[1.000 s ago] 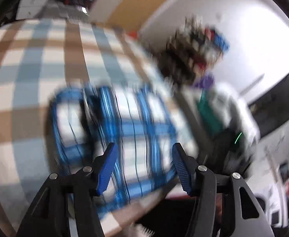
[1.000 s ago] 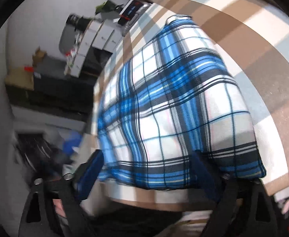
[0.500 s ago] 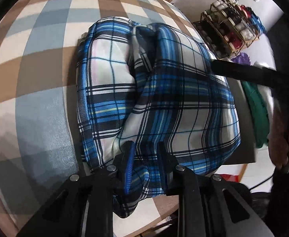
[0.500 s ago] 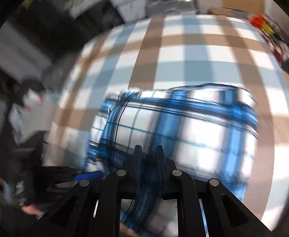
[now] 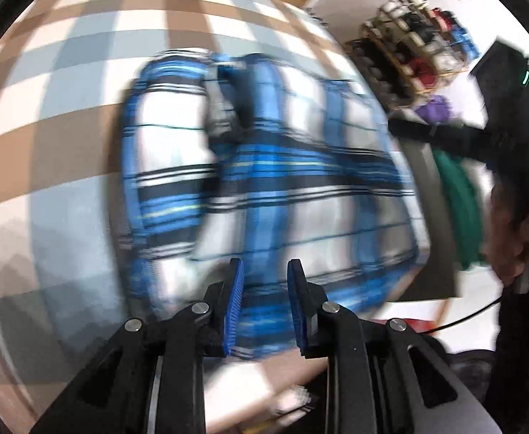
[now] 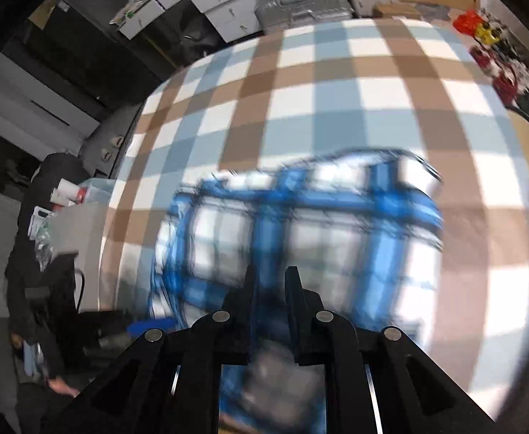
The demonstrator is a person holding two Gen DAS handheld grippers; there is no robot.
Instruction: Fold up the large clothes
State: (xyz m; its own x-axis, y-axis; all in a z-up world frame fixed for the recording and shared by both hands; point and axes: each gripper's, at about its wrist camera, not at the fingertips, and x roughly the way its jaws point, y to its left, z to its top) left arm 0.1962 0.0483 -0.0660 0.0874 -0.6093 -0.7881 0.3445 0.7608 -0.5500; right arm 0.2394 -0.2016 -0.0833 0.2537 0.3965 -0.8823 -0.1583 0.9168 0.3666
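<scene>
On the checked cloth [image 6: 337,101], both claws (left [image 5: 264,289], right [image 6: 270,289]) clamp the plaid shirt [image 5: 264,181]; no writing readable.

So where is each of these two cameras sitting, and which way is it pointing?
Left wrist: rides on the left gripper, looking down along its fingers at the blue plaid shirt on the checked tablecloth; the person's other hand shows at right.
Right wrist: rides on the right gripper, looking down at the same shirt pinched between its fingers.
Shared: shirt and tablecloth.
</scene>
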